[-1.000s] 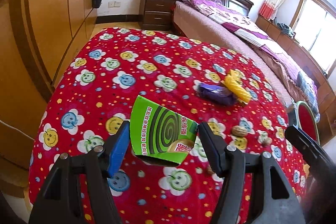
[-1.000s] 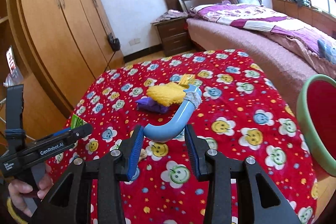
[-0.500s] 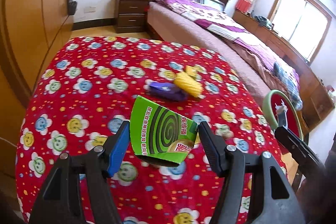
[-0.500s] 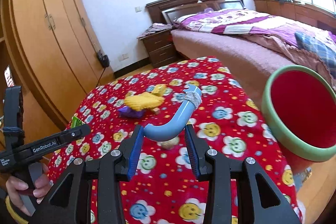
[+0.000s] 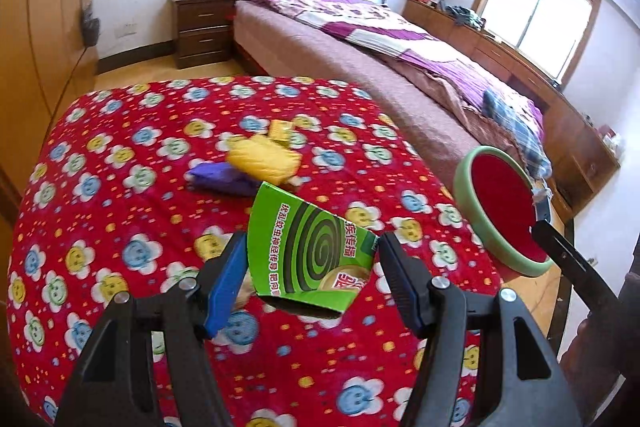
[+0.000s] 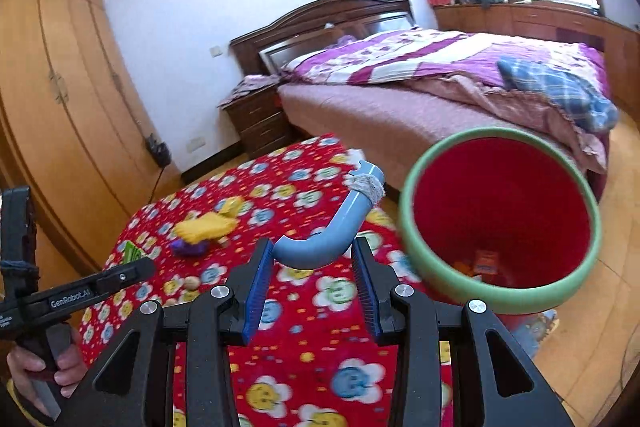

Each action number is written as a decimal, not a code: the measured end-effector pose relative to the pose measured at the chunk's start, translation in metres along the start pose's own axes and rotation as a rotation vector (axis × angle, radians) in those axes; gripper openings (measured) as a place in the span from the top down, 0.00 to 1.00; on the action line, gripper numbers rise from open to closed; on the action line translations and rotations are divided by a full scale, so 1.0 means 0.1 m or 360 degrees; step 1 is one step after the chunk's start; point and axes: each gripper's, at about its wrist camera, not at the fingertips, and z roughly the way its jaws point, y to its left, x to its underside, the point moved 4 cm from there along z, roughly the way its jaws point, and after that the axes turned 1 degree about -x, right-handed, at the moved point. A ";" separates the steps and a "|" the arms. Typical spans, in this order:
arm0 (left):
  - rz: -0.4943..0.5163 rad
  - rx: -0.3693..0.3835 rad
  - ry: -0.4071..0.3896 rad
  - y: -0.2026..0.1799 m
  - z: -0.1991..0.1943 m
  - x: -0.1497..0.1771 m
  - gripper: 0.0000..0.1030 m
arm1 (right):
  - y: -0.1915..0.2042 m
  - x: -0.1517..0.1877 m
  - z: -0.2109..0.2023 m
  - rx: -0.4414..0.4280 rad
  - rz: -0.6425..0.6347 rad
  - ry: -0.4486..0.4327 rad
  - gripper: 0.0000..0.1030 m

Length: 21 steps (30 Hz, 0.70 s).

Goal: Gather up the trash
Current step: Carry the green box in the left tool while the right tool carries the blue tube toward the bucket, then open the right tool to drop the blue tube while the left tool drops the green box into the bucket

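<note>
The left gripper [image 5: 308,271] clamps a green mosquito-coil box [image 5: 304,251]; the right gripper [image 6: 312,267] grips a bent blue pipe [image 6: 332,231] beside the red bin [image 6: 500,223], which already holds scraps. A yellow wrapper [image 5: 264,161] and purple wrapper [image 5: 222,179] remain on the surface [image 5: 120,187].

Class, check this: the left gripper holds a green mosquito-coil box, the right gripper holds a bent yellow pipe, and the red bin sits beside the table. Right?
Not quite. The pipe in the right gripper is blue, as the right wrist view shows. The left gripper holds the green box; the red bin is beside the table.
</note>
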 end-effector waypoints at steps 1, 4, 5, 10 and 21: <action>0.0012 0.0009 0.0002 -0.04 0.01 -0.01 0.36 | -0.07 -0.02 -0.02 0.0017 0.0016 -0.0008 0.61; 0.0056 0.0036 0.0005 -0.19 0.04 -0.05 0.36 | -0.22 -0.04 -0.09 0.0054 0.0052 -0.0030 0.61; 0.0073 0.0045 0.0004 -0.24 0.05 -0.06 0.36 | -0.26 -0.05 -0.10 0.0065 0.0062 -0.0035 0.61; 0.0155 0.0087 0.0004 -0.53 0.13 -0.14 0.36 | -0.47 -0.07 -0.14 0.0112 0.0114 -0.0054 0.61; 0.0304 0.0203 0.0028 -1.10 0.37 -0.22 0.36 | -0.92 -0.08 -0.23 0.0223 0.0218 -0.0077 0.61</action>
